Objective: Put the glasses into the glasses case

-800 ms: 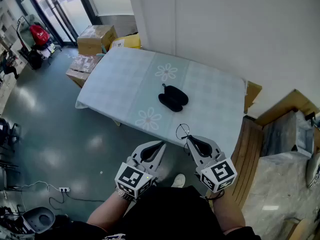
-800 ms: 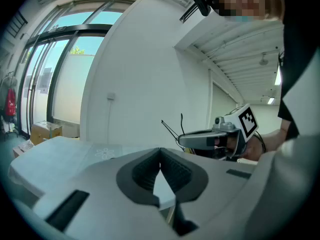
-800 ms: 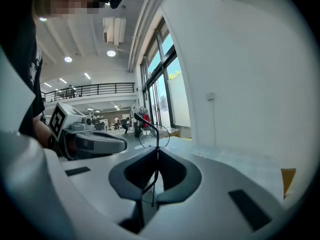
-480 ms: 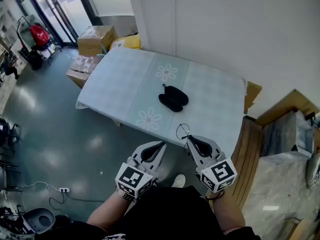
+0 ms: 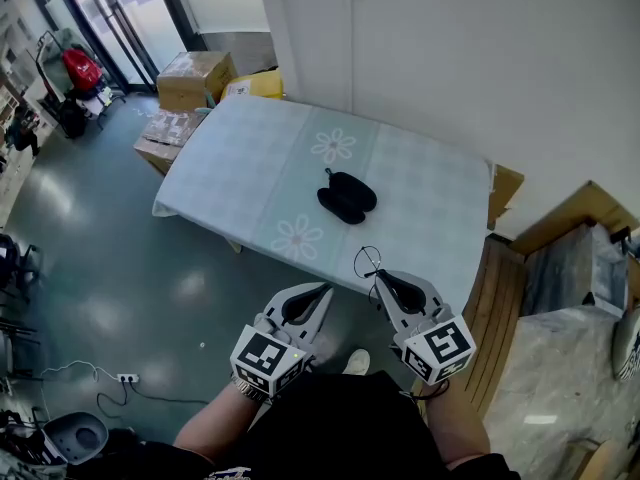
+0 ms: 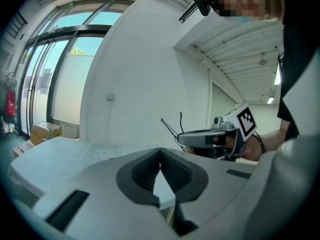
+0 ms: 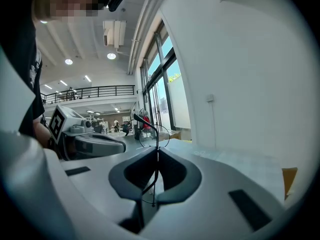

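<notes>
A black glasses case [image 5: 346,196] lies on the pale blue tablecloth [image 5: 250,158], near the table's middle. My right gripper [image 5: 376,277] is shut on thin wire-framed glasses [image 5: 366,262], held just before the table's near edge. In the right gripper view the glasses [image 7: 152,136] stick up from between the closed jaws. My left gripper [image 5: 325,288] hangs beside it, short of the table, shut with nothing in it. The left gripper view shows the right gripper [image 6: 181,139] with the glasses [image 6: 172,127] to its right.
Cardboard boxes [image 5: 193,76] stand on the floor beyond the table's far left corner. A wooden bench [image 5: 498,298] runs along the table's right side. A white wall [image 5: 450,48] backs the table. Grey floor [image 5: 110,268] spreads to the left.
</notes>
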`<move>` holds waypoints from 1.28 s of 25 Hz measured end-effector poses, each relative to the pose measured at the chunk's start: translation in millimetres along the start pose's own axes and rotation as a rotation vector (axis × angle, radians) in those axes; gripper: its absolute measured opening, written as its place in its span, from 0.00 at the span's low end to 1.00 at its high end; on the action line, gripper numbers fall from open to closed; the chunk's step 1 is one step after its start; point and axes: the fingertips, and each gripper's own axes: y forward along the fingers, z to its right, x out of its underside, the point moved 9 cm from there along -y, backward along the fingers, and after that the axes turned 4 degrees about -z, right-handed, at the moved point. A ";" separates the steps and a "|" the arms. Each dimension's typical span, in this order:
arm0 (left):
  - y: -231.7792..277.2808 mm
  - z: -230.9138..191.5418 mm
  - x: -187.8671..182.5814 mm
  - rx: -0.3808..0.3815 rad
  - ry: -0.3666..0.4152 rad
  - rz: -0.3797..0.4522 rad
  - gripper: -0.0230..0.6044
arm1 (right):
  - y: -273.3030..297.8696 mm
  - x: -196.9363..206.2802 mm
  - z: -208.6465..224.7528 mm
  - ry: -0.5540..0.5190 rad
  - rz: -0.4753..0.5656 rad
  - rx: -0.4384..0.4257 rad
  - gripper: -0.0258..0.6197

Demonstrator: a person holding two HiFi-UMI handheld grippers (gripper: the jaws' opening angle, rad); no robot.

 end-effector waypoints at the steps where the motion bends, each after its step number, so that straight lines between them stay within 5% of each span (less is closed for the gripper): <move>1: 0.4 0.3 -0.3 -0.006 -0.005 0.000 0.08 | -0.4 -0.6 1.2 -0.001 0.000 -0.001 0.09; 32: 13.9 8.7 -1.6 -0.056 -0.017 0.002 0.08 | 8.9 -10.3 27.7 -0.013 0.010 -0.066 0.09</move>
